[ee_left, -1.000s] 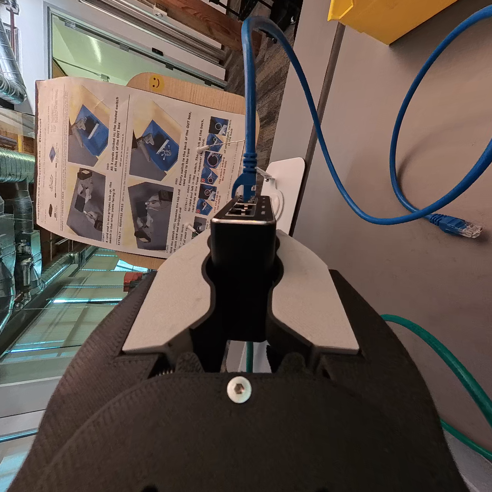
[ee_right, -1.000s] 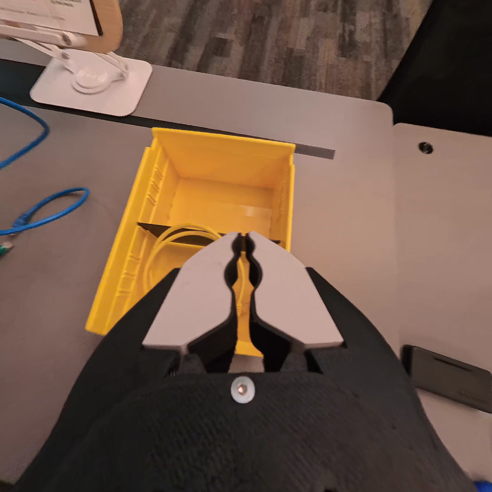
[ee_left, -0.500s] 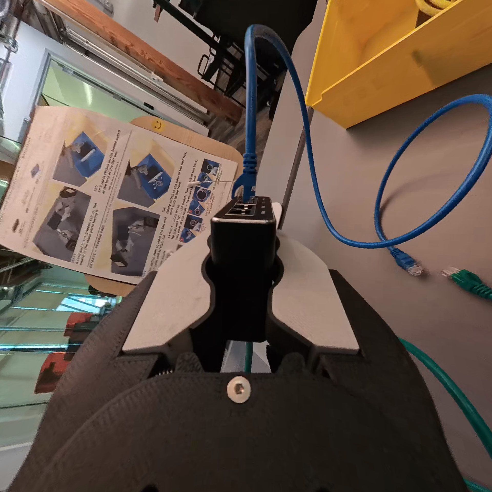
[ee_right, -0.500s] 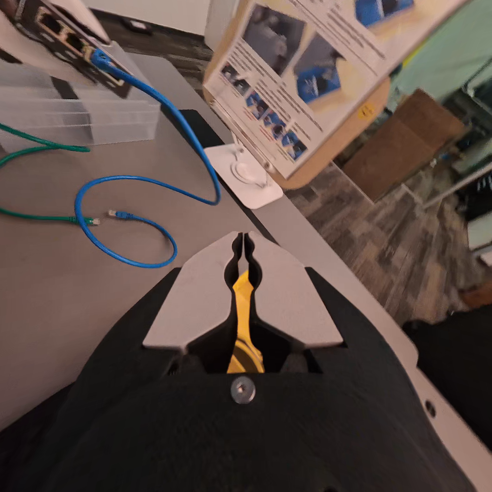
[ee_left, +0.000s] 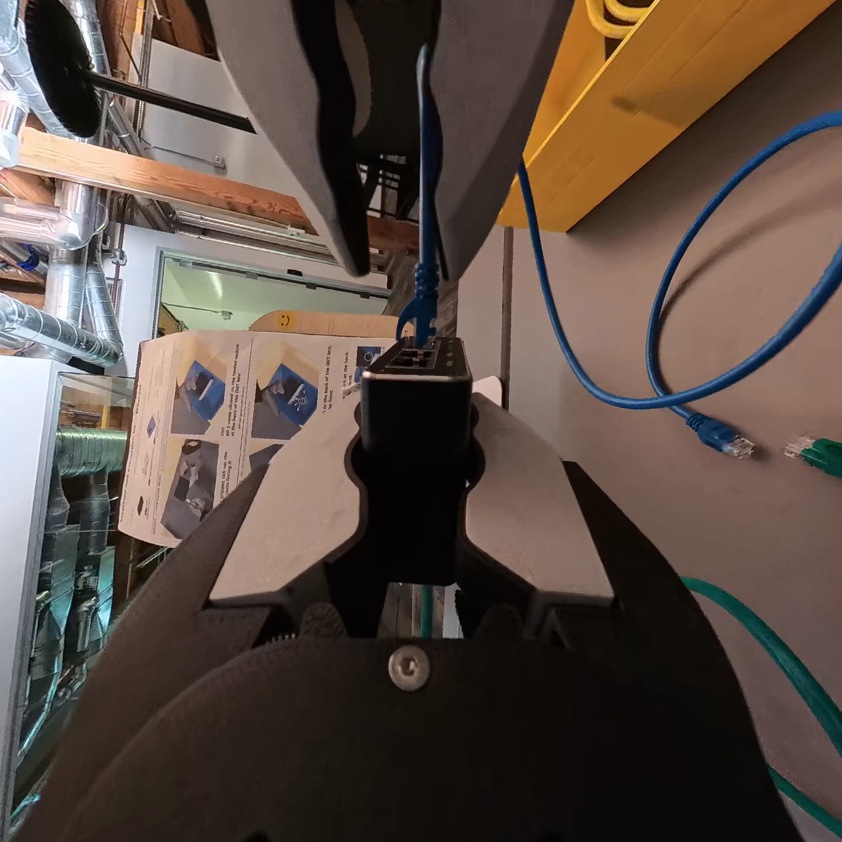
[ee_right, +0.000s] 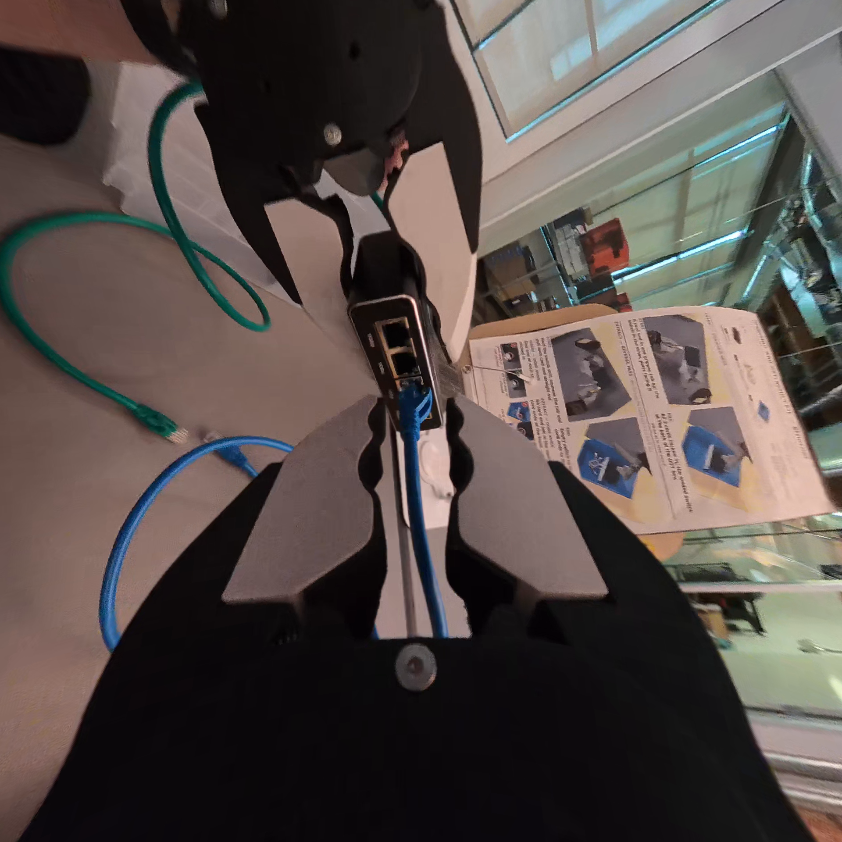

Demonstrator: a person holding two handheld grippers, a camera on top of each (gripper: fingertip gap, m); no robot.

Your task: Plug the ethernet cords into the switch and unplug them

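The left tongs (ee_left: 417, 437) are clamping the black switch (ee_left: 417, 455) by its narrow sides, holding it off the grey bench (ee_left: 683, 319) with its port face pointing away from the camera. One blue cord (ee_right: 412, 455) is sitting plugged into the end port nearest the right tongs (ee_right: 412, 405); the other two ports (seen in the right wrist view) are standing empty.

The right tongs are standing apart, one finger on each side of the plugged cord just behind its connector, tips level with the end of the switch. Not gripping: a gap is showing on both sides of the cord.

Room on the bench: the cord is looping down to a free blue plug (ee_left: 724, 439) lying tip to tip with a green plug (ee_left: 815, 455), near but apart. The green cord (ee_right: 91, 291) is curling in a loop beyond them. A yellow bin (ee_left: 660, 114) is sitting at the far bench edge, well apart from the plugs. An instruction sheet (ee_right: 660, 419) on a stand is rising behind the switch.
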